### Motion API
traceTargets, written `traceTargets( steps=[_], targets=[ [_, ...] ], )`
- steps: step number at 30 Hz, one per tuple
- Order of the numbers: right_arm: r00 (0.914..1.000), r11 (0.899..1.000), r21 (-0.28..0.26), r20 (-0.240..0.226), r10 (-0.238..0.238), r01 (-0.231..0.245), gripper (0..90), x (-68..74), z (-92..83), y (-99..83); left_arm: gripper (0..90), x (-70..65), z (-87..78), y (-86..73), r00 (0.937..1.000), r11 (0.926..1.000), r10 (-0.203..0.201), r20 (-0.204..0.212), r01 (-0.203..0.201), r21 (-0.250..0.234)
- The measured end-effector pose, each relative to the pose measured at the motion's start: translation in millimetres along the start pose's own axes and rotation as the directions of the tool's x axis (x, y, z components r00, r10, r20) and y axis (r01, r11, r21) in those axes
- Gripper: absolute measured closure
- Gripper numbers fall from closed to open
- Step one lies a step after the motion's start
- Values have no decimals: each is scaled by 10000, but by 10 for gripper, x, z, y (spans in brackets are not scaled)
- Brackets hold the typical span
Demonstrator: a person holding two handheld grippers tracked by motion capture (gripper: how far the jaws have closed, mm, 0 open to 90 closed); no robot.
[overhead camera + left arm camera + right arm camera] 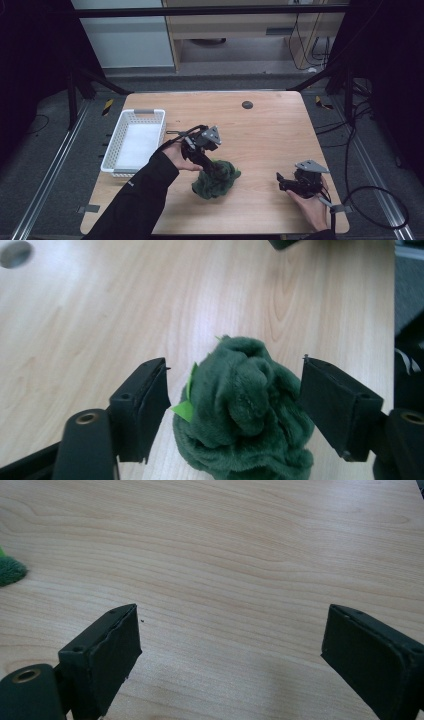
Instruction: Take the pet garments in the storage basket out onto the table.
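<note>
The left gripper (235, 385) hangs over a dark green plush toy (245, 415) that sits crumpled in a heap on the wooden table (260, 130), near the middle of its front half. Its jaws stand wide apart on either side of the toy, and its pads (145, 405) are clear of the fabric on both sides, so nothing is gripped. A bright green tag (186, 407) sticks out from the toy toward the left pad. In the high view the left gripper (215, 170) points down at the toy (216, 179). The right gripper (281, 181) rests low over bare table well to the right of the toy, its jaws spread wide and holding nothing. A white plastic basket (134, 142) sits at the table's left edge.
</note>
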State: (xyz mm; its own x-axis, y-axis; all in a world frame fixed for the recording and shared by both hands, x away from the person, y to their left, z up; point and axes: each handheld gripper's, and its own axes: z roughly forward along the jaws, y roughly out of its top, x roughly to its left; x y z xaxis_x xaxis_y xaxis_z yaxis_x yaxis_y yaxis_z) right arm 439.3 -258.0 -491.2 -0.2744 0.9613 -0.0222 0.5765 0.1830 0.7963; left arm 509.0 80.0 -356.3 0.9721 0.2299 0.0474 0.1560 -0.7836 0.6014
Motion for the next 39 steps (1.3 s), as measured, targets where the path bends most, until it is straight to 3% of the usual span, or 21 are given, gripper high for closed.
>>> traceTargets(
  steps=[4, 11, 13, 15, 17, 18, 20, 22, 23, 25, 30, 32, 33, 34, 37, 39],
  targets=[
    [10000, 10000, -19, -6, -14, 14, 85, 0, 0, 0, 250, -22, -97, -74, 9983, 9957, -455, -363, 424, -829],
    [10000, 10000, -22, 35, -29, 29, 82, 2, 4, -3, 243, -95, -287, -240, 9843, 9651, -1444, -1011, 1175, -2342],
    [10000, 10000, -26, 33, -35, 36, 82, 3, 3, -4, 241, -120, -334, -310, 9746, 9499, -1852, -1262, 1446, -2771],
    [10000, 10000, -30, 31, -47, 47, 82, 4, 2, -5, 243, -142, -379, -390, 9635, 9297, -2269, -1422, 1708, -3265],
    [10000, 10000, -15, 24, -28, 28, 82, 4, 3, -5, 246, -158, -432, -474, 9482, 9138, -2657, -1743, 1900, -3589],
    [10000, 10000, -14, 24, -29, 29, 81, 5, 4, -6, 249, -169, -463, -518, 9398, 9071, -2840, -1900, 1991, -3709],
    [10000, 10000, -19, 22, -26, 26, 80, 4, 4, -6, 268, -197, -519, -618, 9162, 8902, -3250, -2344, 2128, -4028],
    [10000, 10000, -17, 18, -10, 10, 79, 2, 7, -7, 281, -206, -564, -724, 8971, 8659, -3732, -2365, 2453, -4359],
    [10000, 10000, -4, 6, 3, -3, 78, 2, 9, -9, 281, -216, -585, -774, 8815, 8533, -4003, -2507, 2587, -4527],
    [10000, 10000, -27, -7, 2, -2, 77, 6, 10, -10, 282, -237, -629, -881, 8593, 8410, -4283, -2796, 2659, -4711],
    [10000, 10000, -30, -27, 38, -38, 77, 1, 8, -9, 295, -303, -714, -1138, 7931, 8020, -5050, -3406, 2854, -5247],
    [10000, 10000, -25, -21, 66, -66, 77, 4, 7, -10, 305, -330, -745, -1236, 7703, 7893, -5246, -3624, 2806, -5462],
    [10000, 10000, -26, -18, 73, -73, 77, 3, 6, -11, 309, -343, -763, -1289, 7618, 7805, -5357, -3643, 2820, -5580],
    [10000, 10000, -33, -18, 78, -78, 77, 3, 6, -11, 315, -355, -777, -1342, 7494, 7717, -5485, -3709, 2829, -5697],
    [10000, 10000, -22, -24, 68, -69, 77, 0, 10, -14, 327, -377, -825, -1472, 7137, 7615, -5757, -3990, 2901, -5797],
    [10000, 10000, -21, -29, 67, -67, 77, 0, 11, -15, 330, -407, -855, -1562, 6952, 7440, -5978, -3992, 2957, -5992]
  ],
)
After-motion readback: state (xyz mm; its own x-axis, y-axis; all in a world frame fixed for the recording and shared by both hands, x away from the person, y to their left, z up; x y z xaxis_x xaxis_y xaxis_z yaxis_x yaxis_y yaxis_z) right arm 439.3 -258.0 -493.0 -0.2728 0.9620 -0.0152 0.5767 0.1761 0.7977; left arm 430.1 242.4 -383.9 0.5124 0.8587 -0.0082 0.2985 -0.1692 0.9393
